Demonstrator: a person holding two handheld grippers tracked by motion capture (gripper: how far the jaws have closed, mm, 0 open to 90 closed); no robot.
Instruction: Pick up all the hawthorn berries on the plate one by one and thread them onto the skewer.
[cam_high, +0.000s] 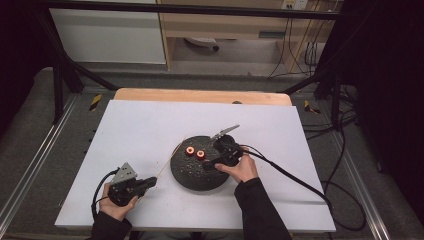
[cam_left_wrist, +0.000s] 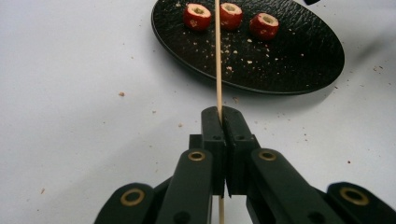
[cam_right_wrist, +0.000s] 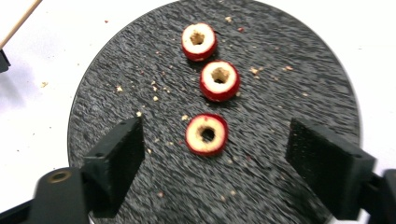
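Observation:
A round black plate (cam_high: 195, 175) (cam_left_wrist: 299, 60) (cam_right_wrist: 289, 79) lies at the middle of the white table. Three cored red fruit pieces sit on it in a row: the nearest (cam_right_wrist: 206, 134), the middle one (cam_right_wrist: 220, 80) and the far one (cam_right_wrist: 199, 41); I also see the fruit pieces (cam_left_wrist: 231, 15) (cam_high: 195, 152) from the other side. My left gripper (cam_high: 151, 182) (cam_left_wrist: 222, 116) is shut on a thin wooden skewer (cam_left_wrist: 217, 56) (cam_high: 167, 162) that points toward the plate. My right gripper (cam_high: 212, 164) (cam_right_wrist: 215, 154) hovers open over the plate, jaws either side of the nearest piece.
Crumbs are scattered on the plate and the white table cover (cam_high: 150, 125). A wooden strip (cam_high: 200, 95) runs along the table's far edge. Metal frame rails and cables (cam_high: 320, 190) flank the table. Wide bare cover lies left of the plate.

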